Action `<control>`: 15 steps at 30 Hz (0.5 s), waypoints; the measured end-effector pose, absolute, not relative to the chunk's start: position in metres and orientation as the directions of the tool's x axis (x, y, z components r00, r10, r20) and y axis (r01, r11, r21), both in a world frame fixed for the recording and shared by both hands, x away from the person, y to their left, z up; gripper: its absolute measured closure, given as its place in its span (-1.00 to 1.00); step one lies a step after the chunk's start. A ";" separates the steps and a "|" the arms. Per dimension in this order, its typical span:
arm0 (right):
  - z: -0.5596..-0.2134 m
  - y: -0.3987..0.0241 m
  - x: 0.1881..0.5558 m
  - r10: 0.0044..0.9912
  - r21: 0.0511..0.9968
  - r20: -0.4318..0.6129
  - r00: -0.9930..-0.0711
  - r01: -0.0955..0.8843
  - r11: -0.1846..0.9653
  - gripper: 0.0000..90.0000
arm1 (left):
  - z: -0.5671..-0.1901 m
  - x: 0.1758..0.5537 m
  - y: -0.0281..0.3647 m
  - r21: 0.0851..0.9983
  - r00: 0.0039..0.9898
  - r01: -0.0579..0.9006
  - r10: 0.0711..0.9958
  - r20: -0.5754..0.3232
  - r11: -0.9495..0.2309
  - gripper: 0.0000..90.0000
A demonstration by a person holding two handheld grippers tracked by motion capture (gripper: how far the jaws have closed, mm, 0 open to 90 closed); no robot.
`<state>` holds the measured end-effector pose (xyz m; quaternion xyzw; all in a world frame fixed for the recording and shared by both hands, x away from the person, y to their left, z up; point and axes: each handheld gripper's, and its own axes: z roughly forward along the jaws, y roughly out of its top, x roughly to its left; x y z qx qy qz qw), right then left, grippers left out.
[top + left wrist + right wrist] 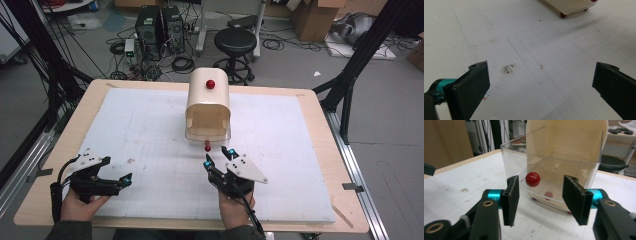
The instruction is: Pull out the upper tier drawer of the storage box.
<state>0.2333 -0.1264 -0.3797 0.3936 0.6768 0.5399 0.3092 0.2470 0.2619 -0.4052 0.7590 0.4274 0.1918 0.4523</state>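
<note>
The bread box point(208, 109) stands near the middle of the white foam board point(125, 125), its clear roll-front lid point(554, 170) facing the person. The lid carries a red knob point(532, 179) on its lower edge; a second red knob point(210, 84) sits on the box top.

The right gripper point(218, 158) is positioned directly in front of the lid, jaws pointing at the knob. In the right gripper view the jaws stand apart with the knob between and just beyond them; the pads do not press on it. This spacing suits either an approach to the knob or a release of it. The lid appears lowered, though its edge against the board is hard to make out.

The left gripper point(126, 178) rests well apart at the near left of the board, jaws spread wide over bare foam and holding nothing. It is parked clear of the lid's path, since the box likely needs no bracing for a one-handed pull.
</note>
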 end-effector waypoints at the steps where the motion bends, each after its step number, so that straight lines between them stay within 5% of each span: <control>1: -0.379 -0.128 0.233 0.867 0.974 0.008 -0.498 0.201 0.106 -0.03 | -0.405 0.247 0.262 0.850 0.561 0.475 0.822 -0.096 -0.226 -0.96; 15: -0.374 -0.151 0.239 0.841 0.966 0.016 -0.540 0.224 0.126 -0.42 | -0.405 0.246 0.263 0.851 0.560 0.475 0.823 -0.095 -0.225 -0.96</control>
